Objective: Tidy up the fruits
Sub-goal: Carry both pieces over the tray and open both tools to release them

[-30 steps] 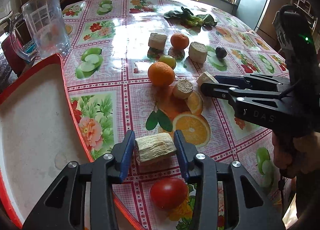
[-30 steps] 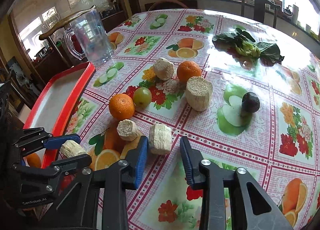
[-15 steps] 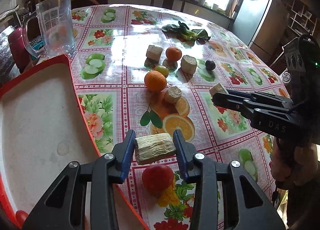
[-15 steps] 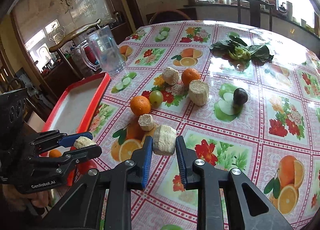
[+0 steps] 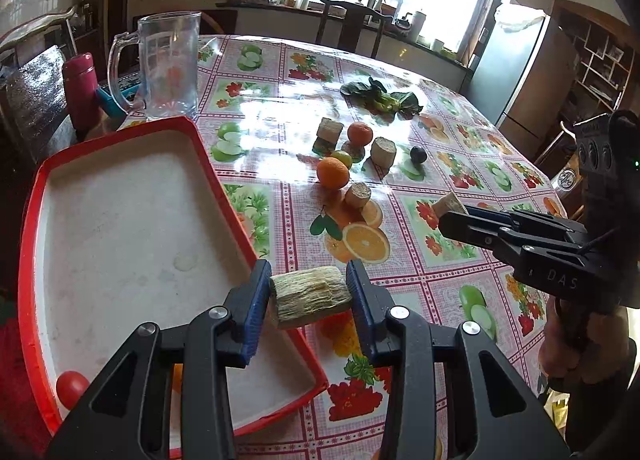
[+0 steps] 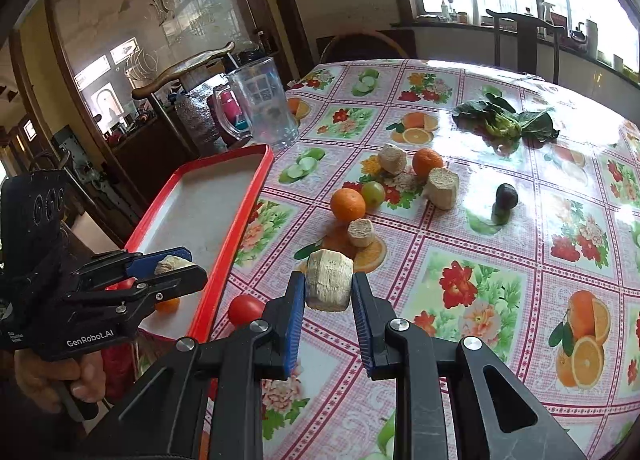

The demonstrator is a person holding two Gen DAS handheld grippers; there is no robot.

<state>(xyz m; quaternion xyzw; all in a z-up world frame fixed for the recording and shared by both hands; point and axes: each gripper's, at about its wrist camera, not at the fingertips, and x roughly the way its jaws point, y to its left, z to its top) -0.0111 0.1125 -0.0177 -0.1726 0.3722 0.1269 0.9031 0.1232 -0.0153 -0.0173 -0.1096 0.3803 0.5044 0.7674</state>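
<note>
Left gripper [image 5: 308, 296] clamps a fibrous chunk [image 5: 308, 297] at lower centre over the red tray [image 5: 36, 195]; right gripper [image 6: 327, 294] pinches a pale chunk [image 6: 329, 286] mid-frame.

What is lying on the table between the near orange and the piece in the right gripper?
A short pale stalk piece stands between the orange and the right gripper's piece, seen in the right wrist view.

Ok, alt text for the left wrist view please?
The left gripper clamps a pale fibrous chunk over the near corner of a red-rimmed tray. Beyond, oranges and more chunks sit on the floral tablecloth.
</note>
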